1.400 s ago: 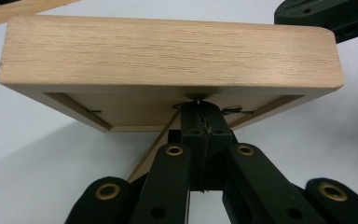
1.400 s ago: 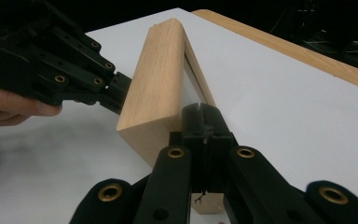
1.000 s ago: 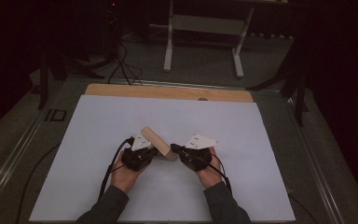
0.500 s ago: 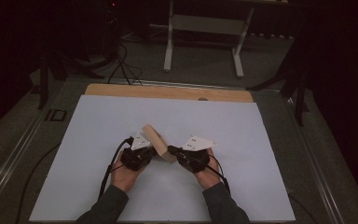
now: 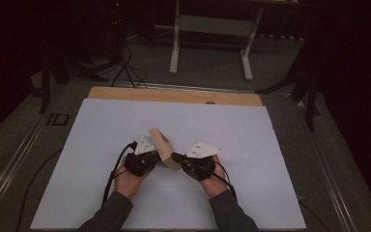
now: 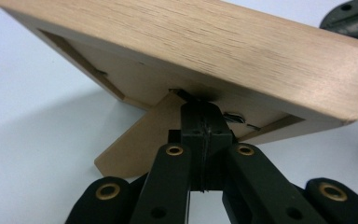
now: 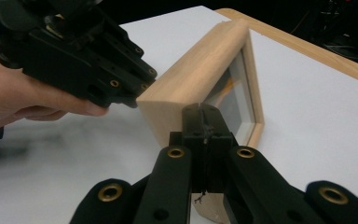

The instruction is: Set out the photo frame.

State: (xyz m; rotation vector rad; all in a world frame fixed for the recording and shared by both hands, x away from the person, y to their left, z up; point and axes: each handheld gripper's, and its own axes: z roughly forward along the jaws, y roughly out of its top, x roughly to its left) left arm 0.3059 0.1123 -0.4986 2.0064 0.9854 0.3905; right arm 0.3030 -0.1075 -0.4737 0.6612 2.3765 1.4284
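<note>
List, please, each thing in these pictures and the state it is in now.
Wooden picture frame: tilted on the white sheet, back stand folded out.
Back stand: open, foot on the sheet.
Left gripper: shut, tips at the frame's back.
Right gripper: shut, tips against the frame's front corner.
White sheet: flat on the table.

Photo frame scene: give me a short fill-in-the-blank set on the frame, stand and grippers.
1. The photo frame is made of ____.
2. The frame stands tilted on a ____ sheet covering the table.
3. In the left gripper view, the left gripper has its jaws at the frame's ____ side, by the stand.
4. In the right gripper view, the right gripper has its jaws pressed ____.

Missing words: wood; white; back; together
</note>
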